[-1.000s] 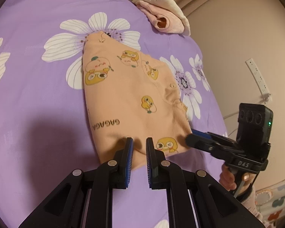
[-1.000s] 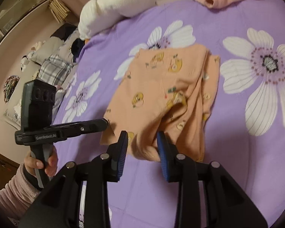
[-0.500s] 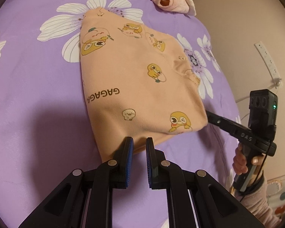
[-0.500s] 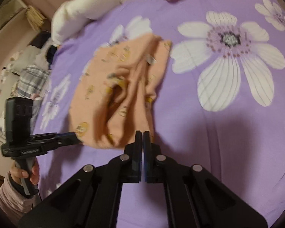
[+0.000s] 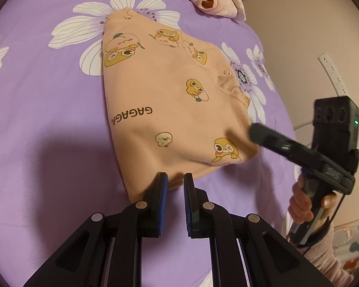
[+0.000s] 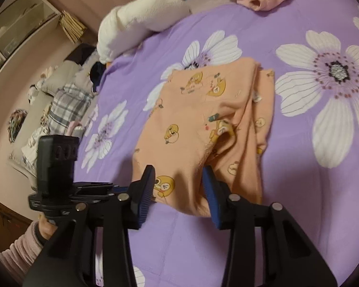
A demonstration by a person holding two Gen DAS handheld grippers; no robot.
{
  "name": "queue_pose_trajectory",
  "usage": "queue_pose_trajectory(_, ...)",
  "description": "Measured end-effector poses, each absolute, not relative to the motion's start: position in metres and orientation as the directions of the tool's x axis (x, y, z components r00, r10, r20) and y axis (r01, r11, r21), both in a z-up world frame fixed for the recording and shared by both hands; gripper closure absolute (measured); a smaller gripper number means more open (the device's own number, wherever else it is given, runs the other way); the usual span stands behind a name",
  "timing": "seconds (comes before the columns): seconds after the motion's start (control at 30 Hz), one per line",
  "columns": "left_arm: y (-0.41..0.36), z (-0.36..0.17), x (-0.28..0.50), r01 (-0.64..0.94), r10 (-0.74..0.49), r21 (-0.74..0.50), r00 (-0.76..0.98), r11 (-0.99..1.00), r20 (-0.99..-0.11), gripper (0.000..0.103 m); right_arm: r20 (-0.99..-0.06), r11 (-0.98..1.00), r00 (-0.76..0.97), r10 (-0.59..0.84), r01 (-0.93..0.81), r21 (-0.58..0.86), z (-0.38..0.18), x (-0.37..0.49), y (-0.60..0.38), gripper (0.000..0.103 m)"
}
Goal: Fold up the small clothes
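Our left gripper [image 5: 173, 189] stands slightly parted at the near hem of the peach garment [image 5: 170, 110], pinching nothing. Our right gripper [image 6: 179, 186] is spread wide, straddling a raised corner. The garment lies on the purple bedspread [image 5: 40, 119], apparently folded at least once; we judge further folds remain. Only the right view shows bunched layers along the far edge and a white pillow [image 6: 141, 26].

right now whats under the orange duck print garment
The orange duck-print garment lies on the purple flowered bedsheet, partly covering a white flower. Anything else beneath it is hidden.
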State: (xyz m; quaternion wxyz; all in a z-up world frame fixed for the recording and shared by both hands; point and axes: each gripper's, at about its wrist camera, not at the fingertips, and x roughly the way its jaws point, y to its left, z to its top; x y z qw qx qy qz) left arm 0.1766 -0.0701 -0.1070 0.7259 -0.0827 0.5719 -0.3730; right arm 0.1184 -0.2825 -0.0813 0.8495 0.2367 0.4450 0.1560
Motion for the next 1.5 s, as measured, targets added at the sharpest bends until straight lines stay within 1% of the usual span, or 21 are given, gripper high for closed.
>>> queue_pose_trajectory(0.07, -0.07, -0.107, 0.177, 0.444, -0.639, -0.55, 0.066, 0.707, -0.767, 0.095, -0.71, 0.84, 0.521, 0.474, -0.026, 0.542, -0.093, 0.126, -0.281, 0.098)
queue_pose_trajectory(0.13, -0.07, -0.107, 0.177, 0.442, -0.639, -0.553, 0.063, 0.706, -0.766, 0.095, -0.725, 0.846, 0.507, 0.466, -0.015, 0.533, -0.1, 0.128, -0.28, 0.099)
queue_pose_trajectory(0.27, -0.072, -0.106, 0.177, 0.457, -0.626, -0.539, 0.053, 0.708, -0.778, 0.095, -0.722, 0.868, 0.56, 0.407, 0.008, 0.496, -0.091, 0.116, -0.289, 0.1)
queue_pose_trajectory(0.33, -0.074, -0.108, 0.177, 0.462, -0.619, -0.535, 0.039, 0.707, -0.784, 0.095, -0.737, 0.876, 0.561, 0.377, 0.042, 0.48, -0.092, 0.115, -0.298, 0.1)
queue_pose_trajectory(0.43, -0.075, -0.108, 0.178, 0.469, -0.613, -0.529, 0.034, 0.707, -0.789, 0.095, -0.769, 0.887, 0.514, 0.381, 0.032, 0.461, -0.099, 0.118, -0.295, 0.099)
queue_pose_trajectory(0.47, -0.075, -0.108, 0.178, 0.467, -0.614, -0.531, 0.033, 0.707, -0.788, 0.095, -0.781, 0.898, 0.512, 0.357, 0.042, 0.437, -0.099, 0.118, -0.295, 0.098)
queue_pose_trajectory(0.6, -0.068, -0.096, 0.174, 0.479, -0.626, -0.534, 0.042, 0.697, -0.779, 0.095, -0.737, 0.895, 0.589, 0.331, 0.05, 0.443, -0.081, 0.107, -0.309, 0.092)
queue_pose_trajectory(0.67, -0.066, -0.085, 0.172, 0.494, -0.647, -0.542, 0.055, 0.68, -0.761, 0.095, -0.7, 0.892, 0.628, 0.34, 0.021, 0.452, -0.07, 0.099, -0.311, 0.089)
queue_pose_trajectory(0.7, -0.066, -0.081, 0.173, 0.5, -0.656, -0.544, 0.065, 0.674, -0.752, 0.095, -0.681, 0.892, 0.644, 0.348, -0.002, 0.453, -0.064, 0.096, -0.31, 0.089)
queue_pose_trajectory(0.77, -0.068, -0.073, 0.176, 0.51, -0.667, -0.537, 0.103, 0.672, -0.738, 0.095, -0.673, 0.889, 0.64, 0.371, -0.035, 0.457, -0.062, 0.095, -0.303, 0.089)
queue_pose_trajectory(0.87, -0.075, -0.073, 0.185, 0.5, -0.683, -0.547, 0.132, 0.672, -0.719, 0.095, -0.689, 0.895, 0.609, 0.393, -0.08, 0.439, -0.069, 0.1, -0.286, 0.089)
queue_pose_trajectory(0.93, -0.079, -0.083, 0.189, 0.491, -0.652, -0.518, 0.146, 0.701, -0.744, 0.095, -0.72, 0.907, 0.58, 0.382, -0.083, 0.414, -0.08, 0.103, -0.275, 0.089)
queue_pose_trajectory(1.0, -0.081, -0.1, 0.192, 0.475, -0.626, -0.509, 0.122, 0.718, -0.77, 0.095, -0.755, 0.918, 0.547, 0.363, -0.068, 0.392, -0.093, 0.106, -0.271, 0.091)
queue_pose_trajectory(1.03, -0.08, -0.108, 0.193, 0.469, -0.619, -0.511, 0.103, 0.721, -0.779, 0.095, -0.779, 0.931, 0.532, 0.332, -0.053, 0.36, -0.1, 0.106, -0.271, 0.095)
queue_pose_trajectory(1.1, -0.078, -0.111, 0.192, 0.468, -0.626, -0.521, 0.093, 0.714, -0.774, 0.095, -0.801, 0.942, 0.514, 0.307, -0.044, 0.333, -0.111, 0.106, -0.273, 0.096)
queue_pose_trajectory(1.2, -0.075, -0.097, 0.196, 0.473, -0.651, -0.543, 0.091, 0.694, -0.753, 0.095, -0.785, 0.932, 0.523, 0.332, -0.053, 0.358, -0.107, 0.101, -0.277, 0.093)
queue_pose_trajectory(1.27, -0.075, -0.081, 0.203, 0.495, -0.669, -0.541, 0.118, 0.68, -0.734, 0.095, -0.765, 0.923, 0.539, 0.353, -0.068, 0.378, -0.099, 0.096, -0.28, 0.085)
queue_pose_trajectory(1.33, -0.081, -0.067, 0.218, 0.511, -0.674, -0.522, 0.163, 0.683, -0.721, 0.095, -0.729, 0.905, 0.565, 0.386, -0.078, 0.418, -0.092, 0.094, -0.284, 0.079)
queue_pose_trajectory(1.5, -0.1, -0.062, 0.268, 0.472, -0.671, -0.526, 0.219, 0.708, -0.708, 0.095, -0.664, 0.876, 0.623, 0.414, -0.076, 0.476, -0.084, 0.101, -0.291, 0.078)
